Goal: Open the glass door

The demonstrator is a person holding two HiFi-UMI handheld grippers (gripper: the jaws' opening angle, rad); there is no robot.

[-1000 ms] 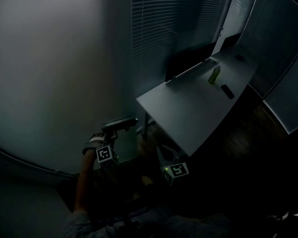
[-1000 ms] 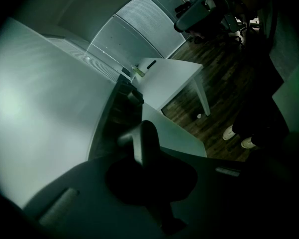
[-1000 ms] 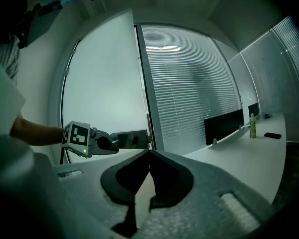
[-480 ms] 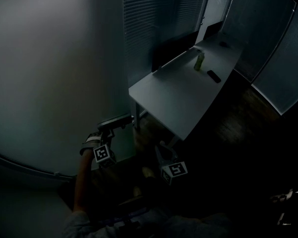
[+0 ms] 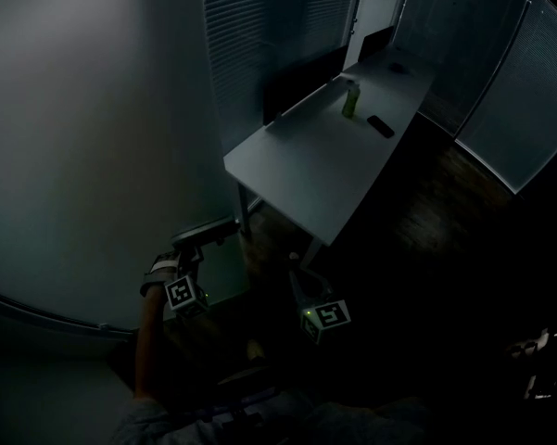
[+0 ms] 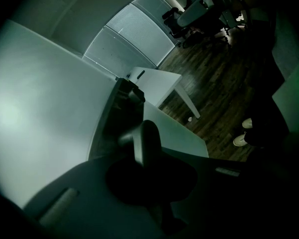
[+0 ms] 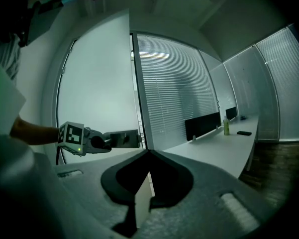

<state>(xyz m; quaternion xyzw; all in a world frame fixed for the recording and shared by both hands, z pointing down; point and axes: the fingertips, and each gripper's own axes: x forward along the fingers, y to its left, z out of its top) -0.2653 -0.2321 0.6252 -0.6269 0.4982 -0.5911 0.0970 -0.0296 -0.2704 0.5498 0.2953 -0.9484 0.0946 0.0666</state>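
Note:
The glass door (image 5: 93, 109) is a wide frosted pane filling the left of the head view, and its vertical edge (image 7: 137, 103) shows in the right gripper view. A dark lever handle (image 5: 207, 232) juts from that edge. My left gripper (image 5: 195, 250) is shut on this handle (image 6: 142, 139), and the right gripper view shows the grip (image 7: 107, 141) from the side. My right gripper (image 5: 297, 272) hangs a little to the right of it, below the desk corner. Its jaws (image 7: 148, 156) meet at the tip, shut on nothing.
A long grey desk (image 5: 306, 165) runs away to the upper right, its near corner just beyond the grippers. On it stand a green bottle (image 5: 350, 100), a small black object (image 5: 380, 126) and a dark screen panel (image 5: 301, 77). Slatted blinds (image 5: 269, 26) line the walls. The floor (image 5: 417, 239) is dark wood.
The head view has swung: the desk and blinds slid up and left in the picture. Both grippers moved along with it, and the left one stays shut on the handle.

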